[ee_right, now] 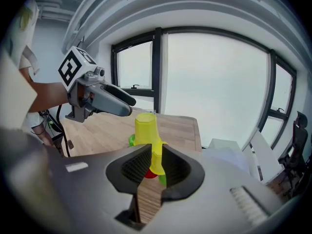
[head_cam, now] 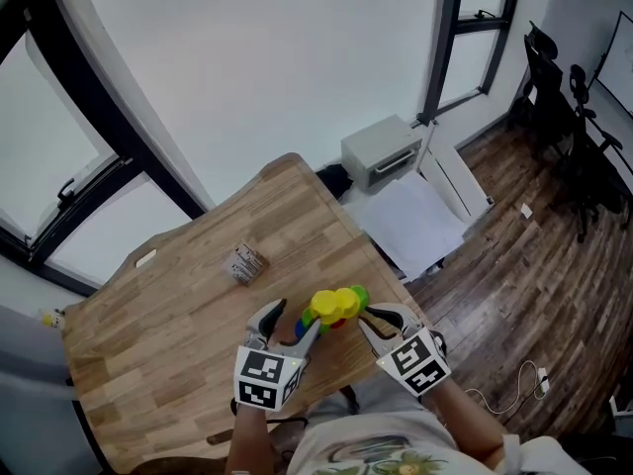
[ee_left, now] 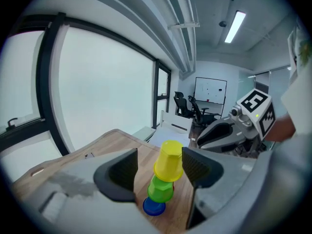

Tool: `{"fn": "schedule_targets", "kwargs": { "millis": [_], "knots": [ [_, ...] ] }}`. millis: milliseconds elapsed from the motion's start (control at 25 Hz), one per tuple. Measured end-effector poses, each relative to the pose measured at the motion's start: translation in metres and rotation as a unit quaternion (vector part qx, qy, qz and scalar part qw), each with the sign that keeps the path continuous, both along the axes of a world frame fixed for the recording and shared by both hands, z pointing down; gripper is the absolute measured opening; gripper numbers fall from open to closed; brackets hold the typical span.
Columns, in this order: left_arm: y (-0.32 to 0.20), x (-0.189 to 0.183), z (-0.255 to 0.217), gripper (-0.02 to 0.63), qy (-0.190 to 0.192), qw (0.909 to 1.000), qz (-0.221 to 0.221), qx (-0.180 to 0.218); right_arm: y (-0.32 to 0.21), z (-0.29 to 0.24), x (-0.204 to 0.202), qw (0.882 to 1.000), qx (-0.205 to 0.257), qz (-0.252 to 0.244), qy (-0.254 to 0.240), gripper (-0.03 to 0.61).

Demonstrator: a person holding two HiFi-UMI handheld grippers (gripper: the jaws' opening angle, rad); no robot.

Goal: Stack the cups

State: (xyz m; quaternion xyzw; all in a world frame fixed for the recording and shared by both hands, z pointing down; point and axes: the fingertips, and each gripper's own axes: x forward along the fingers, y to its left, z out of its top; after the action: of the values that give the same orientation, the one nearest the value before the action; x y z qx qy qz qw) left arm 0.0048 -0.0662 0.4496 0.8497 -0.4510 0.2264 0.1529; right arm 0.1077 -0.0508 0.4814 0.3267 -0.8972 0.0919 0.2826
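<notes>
Standing near the front edge of the wooden surface point(head_cam: 178, 305), the stack of cups point(head_cam: 334, 307) is between both grippers. It leans a little. The yellow cup point(ee_left: 169, 161) is on top, a green cup point(ee_left: 161, 189) is under it and a blue cup point(ee_left: 154, 206) is the lowest. The left gripper point(ee_left: 160, 167) has its fingers released and wide apart, one on each side of the yellow cup, not squeezing it. The right gripper point(ee_right: 155, 162) has its fingers clenched on a yellow part of the stack. A small brownish object point(head_cam: 246, 262) lies well apart, further back on the surface.
</notes>
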Motion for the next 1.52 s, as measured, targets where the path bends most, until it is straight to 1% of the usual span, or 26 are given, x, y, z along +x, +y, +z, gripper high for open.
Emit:
{"fn": "schedule_targets", "kwargs": {
  "millis": [80, 120, 240, 400, 520, 640, 840, 1080, 1280, 1520],
  "knots": [
    [0.004, -0.012, -0.002, 0.289, 0.002, 0.9998, -0.019, 0.007, -0.001, -0.005, -0.001, 1.0, 0.007, 0.007, -0.005, 0.049],
    [0.007, -0.016, -0.003, 0.264, 0.004, 0.9996, -0.027, 0.01, -0.001, -0.006, -0.001, 1.0, 0.009, 0.009, -0.007, 0.036],
    [0.014, -0.026, -0.002, 0.223, 0.007, 0.9988, -0.046, 0.015, -0.001, -0.009, -0.002, 1.0, 0.013, 0.01, -0.012, 0.003],
    [0.021, -0.03, -0.002, 0.149, 0.002, 0.9979, -0.06, 0.022, 0.002, -0.009, -0.007, 1.0, 0.008, -0.004, -0.017, 0.0],
    [0.024, -0.03, 0.001, 0.091, 0.006, 0.9973, -0.07, 0.023, 0.006, -0.009, -0.012, 1.0, 0.001, -0.016, -0.025, 0.0],
    [0.029, -0.028, 0.007, 0.006, 0.011, 0.9965, -0.081, 0.018, 0.01, -0.011, -0.015, 0.999, 0.002, -0.022, -0.033, 0.0],
    [0.038, -0.018, 0.017, 0.006, 0.032, 0.9959, -0.085, 0.0, 0.016, -0.011, -0.022, 0.999, 0.003, -0.038, -0.032, -0.002],
    [0.042, -0.008, 0.024, 0.006, 0.031, 0.9963, -0.08, -0.006, 0.018, -0.008, -0.03, 0.998, 0.001, -0.051, -0.026, -0.002],
    [0.043, -0.006, 0.028, 0.006, 0.025, 0.9963, -0.082, -0.008, 0.019, -0.006, -0.033, 0.998, -0.002, -0.058, -0.022, -0.002],
    [0.044, -0.006, 0.03, 0.006, 0.026, 0.9962, -0.083, -0.012, 0.02, -0.005, -0.032, 0.998, -0.005, -0.057, -0.018, -0.002]
  ]
}}
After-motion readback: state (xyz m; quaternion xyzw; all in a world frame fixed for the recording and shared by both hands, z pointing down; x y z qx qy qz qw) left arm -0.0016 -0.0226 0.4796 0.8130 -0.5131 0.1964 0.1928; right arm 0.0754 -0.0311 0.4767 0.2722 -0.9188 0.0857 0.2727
